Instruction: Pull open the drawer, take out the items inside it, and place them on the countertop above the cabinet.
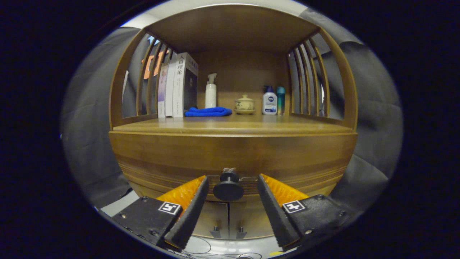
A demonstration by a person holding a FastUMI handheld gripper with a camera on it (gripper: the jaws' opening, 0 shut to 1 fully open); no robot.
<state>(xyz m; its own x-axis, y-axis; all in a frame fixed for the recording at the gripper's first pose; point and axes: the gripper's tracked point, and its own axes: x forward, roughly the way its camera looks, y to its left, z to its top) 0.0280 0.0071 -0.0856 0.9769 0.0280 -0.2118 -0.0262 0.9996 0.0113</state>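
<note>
My gripper point(233, 181) is spread wide and holds nothing. My left finger point(192, 205), black-padded with an orange back, stands just left of the drawer knob point(228, 187). The knob is a round black one, and it sits in the gap between my two fingers, touching neither pad. My right finger point(273, 207) stands just right of the knob, about as far off as the left one.

The knob is fixed to the front of the drawer point(233, 153), a wide wooden panel that lies flush with the cabinet, so the drawer is closed and whatever is inside is hidden from me. Below the knob I see two lower cabinet doors point(229, 219), each with a small handle.

Above the drawer runs the countertop point(233, 126), a wooden shelf with slatted sides. Along its back, from the left, stand some upright books point(178, 86), then a folded blue cloth point(208, 112) lying flat with a white pump bottle point(211, 91) behind it. Further right sits a small lidded ceramic cup point(244, 104) on a saucer, then a white-and-blue bottle point(269, 101), and a teal bottle point(280, 99) just beside it.
</note>
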